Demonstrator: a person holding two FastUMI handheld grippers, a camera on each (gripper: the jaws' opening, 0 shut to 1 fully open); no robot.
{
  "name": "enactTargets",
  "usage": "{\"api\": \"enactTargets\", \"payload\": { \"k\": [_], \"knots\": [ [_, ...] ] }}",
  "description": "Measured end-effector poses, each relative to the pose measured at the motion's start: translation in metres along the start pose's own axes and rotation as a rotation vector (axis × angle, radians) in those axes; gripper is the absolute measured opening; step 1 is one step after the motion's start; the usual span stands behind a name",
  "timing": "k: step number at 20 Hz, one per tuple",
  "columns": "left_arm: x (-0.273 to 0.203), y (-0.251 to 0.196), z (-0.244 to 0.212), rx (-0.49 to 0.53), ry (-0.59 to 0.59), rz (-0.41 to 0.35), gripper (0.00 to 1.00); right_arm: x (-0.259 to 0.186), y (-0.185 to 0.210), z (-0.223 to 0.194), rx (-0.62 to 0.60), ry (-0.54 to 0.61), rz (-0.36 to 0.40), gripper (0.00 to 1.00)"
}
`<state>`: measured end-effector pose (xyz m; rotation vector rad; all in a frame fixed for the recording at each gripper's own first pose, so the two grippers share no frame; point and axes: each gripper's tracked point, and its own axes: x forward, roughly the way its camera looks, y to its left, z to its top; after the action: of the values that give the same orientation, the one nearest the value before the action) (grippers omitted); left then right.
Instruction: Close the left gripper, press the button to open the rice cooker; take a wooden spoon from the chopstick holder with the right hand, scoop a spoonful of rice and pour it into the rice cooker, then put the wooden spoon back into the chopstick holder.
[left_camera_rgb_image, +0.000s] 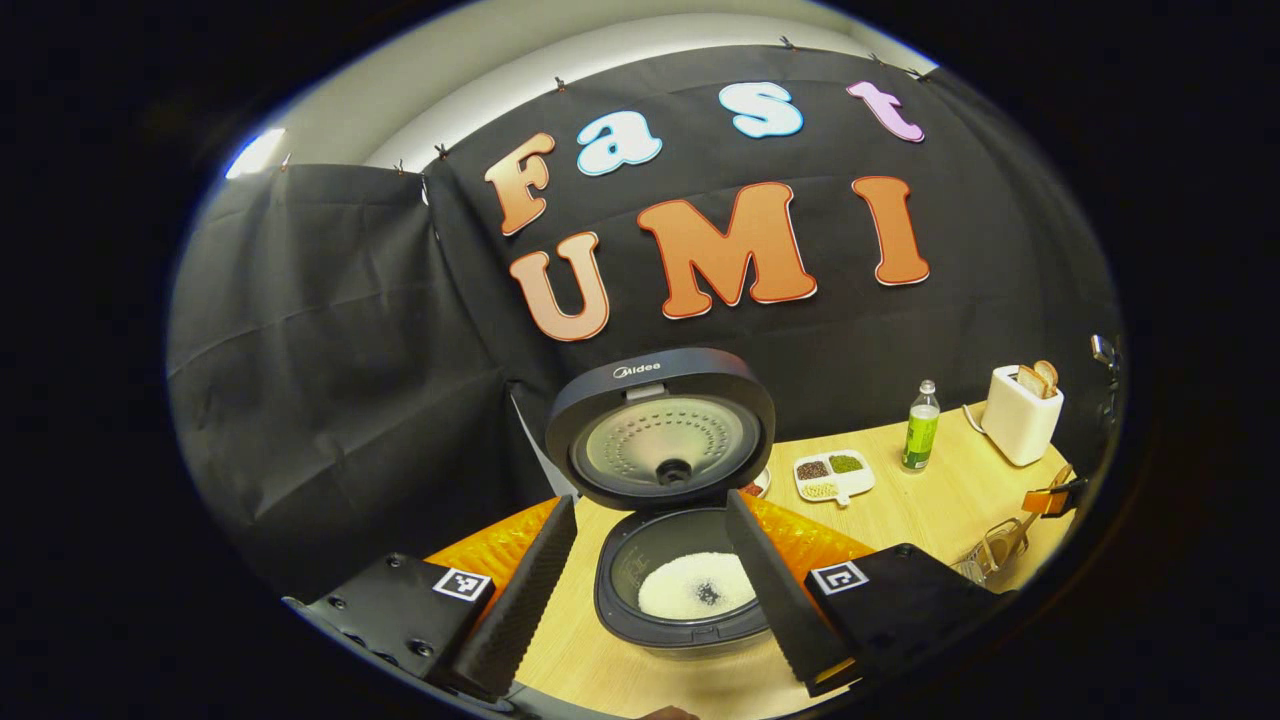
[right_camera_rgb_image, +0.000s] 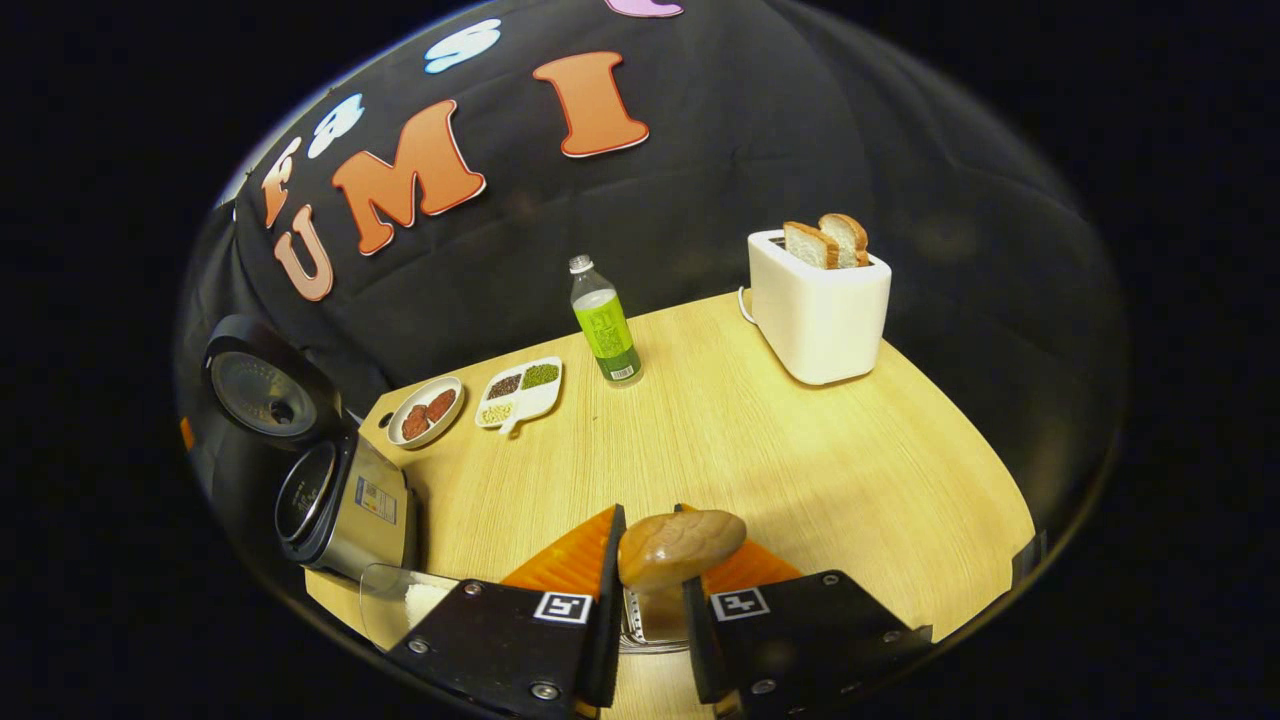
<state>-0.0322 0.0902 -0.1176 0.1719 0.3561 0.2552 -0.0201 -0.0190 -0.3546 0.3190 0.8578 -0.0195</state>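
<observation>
The rice cooker stands open with its lid upright, and white rice lies in the inner pot. My left gripper is open just in front of it, one finger to each side of the pot, touching nothing. In the right gripper view the cooker sits at the far left. My right gripper is shut on the neck of the wooden spoon, whose bowl points up above the fingers. The metal chopstick holder lies directly below, partly hidden. From the left gripper view the holder is a wire shape at the right.
A clear container holding rice sits beside the cooker. On the wooden table are a green bottle, a white toaster with bread, a divided dish of grains and a small plate.
</observation>
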Motion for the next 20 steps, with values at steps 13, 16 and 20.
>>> {"api": "enactTargets", "payload": {
  "k": [13,16,20],
  "knots": [
    [0.088,0.037,0.089,-0.332,0.031,-0.060,0.93,-0.057,-0.049,0.051,0.053,-0.117,-0.094,0.78],
    [0.109,0.029,0.105,-0.405,0.062,-0.099,0.93,-0.077,-0.057,0.069,0.062,-0.169,-0.099,0.79],
    [0.144,0.026,0.093,-0.406,0.159,-0.068,0.94,-0.096,-0.058,0.087,0.052,-0.238,-0.089,0.82]
  ]
}}
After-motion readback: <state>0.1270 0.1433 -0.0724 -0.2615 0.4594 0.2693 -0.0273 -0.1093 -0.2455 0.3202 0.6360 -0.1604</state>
